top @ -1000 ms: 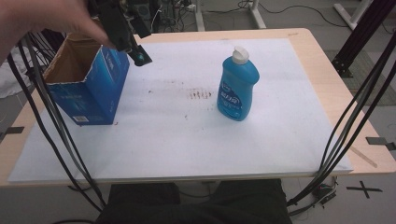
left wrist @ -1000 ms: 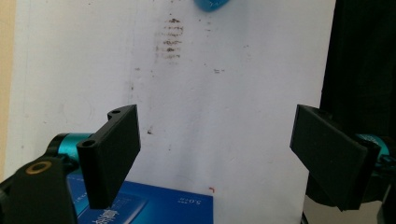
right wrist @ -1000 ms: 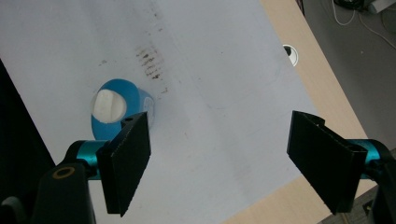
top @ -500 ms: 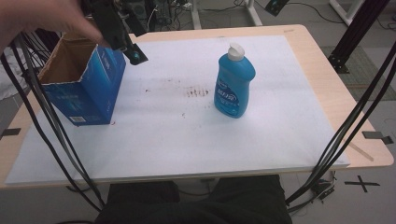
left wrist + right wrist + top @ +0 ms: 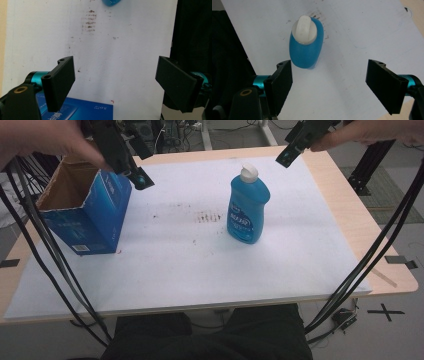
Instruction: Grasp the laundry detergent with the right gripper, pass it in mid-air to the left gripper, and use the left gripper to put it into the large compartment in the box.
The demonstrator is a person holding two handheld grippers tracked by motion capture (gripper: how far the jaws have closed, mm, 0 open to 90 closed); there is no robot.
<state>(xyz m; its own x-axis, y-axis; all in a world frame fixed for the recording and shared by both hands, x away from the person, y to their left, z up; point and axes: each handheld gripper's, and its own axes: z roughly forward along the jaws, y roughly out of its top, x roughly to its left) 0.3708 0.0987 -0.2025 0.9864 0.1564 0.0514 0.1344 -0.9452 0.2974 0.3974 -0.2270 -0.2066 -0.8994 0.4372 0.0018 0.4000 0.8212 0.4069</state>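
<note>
A blue dish-soap bottle (image 5: 247,210) with a white cap stands upright at the middle of the white sheet. An open-topped blue cardboard box (image 5: 85,215) stands at the left. My left gripper (image 5: 141,179) hovers over the box's right top edge. In the left gripper view its jaws are open (image 5: 116,85), with the box's blue edge (image 5: 85,110) below them. My right gripper (image 5: 286,157) hangs high at the back right of the bottle. In the right gripper view it is open (image 5: 329,85), and the bottle (image 5: 307,50) shows from above, to the left of the gap.
The white sheet (image 5: 200,265) covers a wooden table (image 5: 350,210). Brown stains (image 5: 207,216) mark the sheet between box and bottle. Black cables (image 5: 45,250) trail down both sides. The person's legs are at the front edge.
My right gripper has come into the high view from the back right, nearer the bottle. The left gripper has stayed by the box's top edge.
</note>
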